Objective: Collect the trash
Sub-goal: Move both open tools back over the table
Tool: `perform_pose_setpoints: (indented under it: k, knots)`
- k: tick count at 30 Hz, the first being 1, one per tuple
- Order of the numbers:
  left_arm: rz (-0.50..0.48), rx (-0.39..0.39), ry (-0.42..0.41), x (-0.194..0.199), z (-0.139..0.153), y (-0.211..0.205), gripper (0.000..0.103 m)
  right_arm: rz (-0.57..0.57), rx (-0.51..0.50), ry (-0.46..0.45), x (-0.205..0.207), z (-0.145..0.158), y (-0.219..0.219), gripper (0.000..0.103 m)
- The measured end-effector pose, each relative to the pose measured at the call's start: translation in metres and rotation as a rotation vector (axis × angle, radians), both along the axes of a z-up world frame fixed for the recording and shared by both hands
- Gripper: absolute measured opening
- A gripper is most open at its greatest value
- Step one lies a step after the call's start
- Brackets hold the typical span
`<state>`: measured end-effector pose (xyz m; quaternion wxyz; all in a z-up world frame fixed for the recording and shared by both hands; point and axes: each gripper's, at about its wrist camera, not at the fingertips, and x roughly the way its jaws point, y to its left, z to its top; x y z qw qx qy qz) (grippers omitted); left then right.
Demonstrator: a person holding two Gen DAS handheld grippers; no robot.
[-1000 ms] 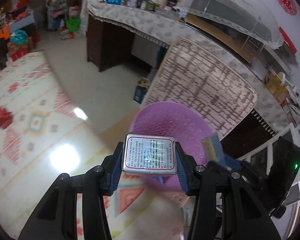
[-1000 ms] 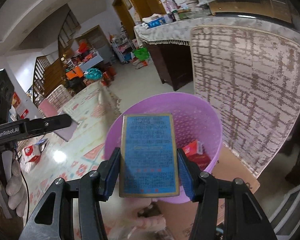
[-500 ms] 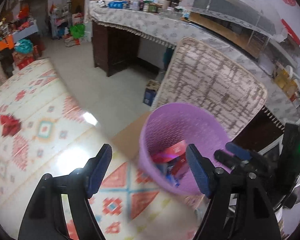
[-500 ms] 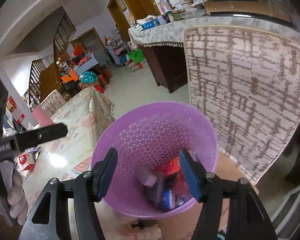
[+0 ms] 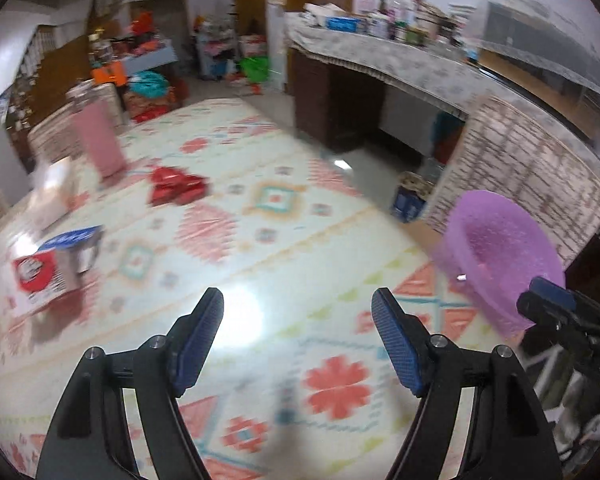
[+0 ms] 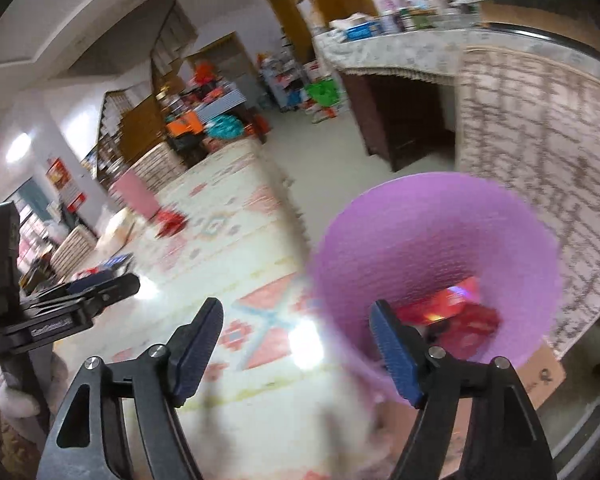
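My left gripper [image 5: 298,306] stands open and empty above the glossy patterned tablecloth [image 5: 260,240]. Off to its right is the purple basket [image 5: 500,256], beside the table edge. On the cloth lie a crumpled red wrapper [image 5: 176,186] and a red-and-white box with a blue one on it [image 5: 48,272]. In the right wrist view my right gripper [image 6: 296,320] has its jaws opening with nothing between them. It hangs at the left rim of the purple basket [image 6: 420,240], where red packaging [image 6: 456,316] lies inside. The left gripper's fingers [image 6: 100,288] show at the left.
A woven chair back [image 6: 540,160] stands behind the basket, and cardboard [image 6: 540,376] lies under it. A long cloth-covered counter [image 5: 400,64] with bottles and boxes runs along the back. A pink upright object [image 5: 98,140] and a white bag [image 5: 54,192] sit at the table's far left.
Both grippers let go of their flat boxes over the basket and opened. Both views then swung left, away from the basket and toward the tablecloth.
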<state>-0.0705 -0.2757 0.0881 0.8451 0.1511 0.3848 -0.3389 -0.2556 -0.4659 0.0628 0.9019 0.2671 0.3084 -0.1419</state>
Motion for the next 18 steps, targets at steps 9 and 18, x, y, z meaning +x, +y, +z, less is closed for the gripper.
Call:
perform_pose_setpoints:
  k: [9,18]
  knots:
    - [0.204,-0.065,0.131,0.057,-0.022,0.12,0.075,0.238,0.123,-0.013,0.072,-0.027,0.09,0.081]
    - [0.433,-0.133,0.17,0.13,-0.026,0.235,0.075,0.372,0.129,-0.018,0.128,-0.046,0.146,0.083]
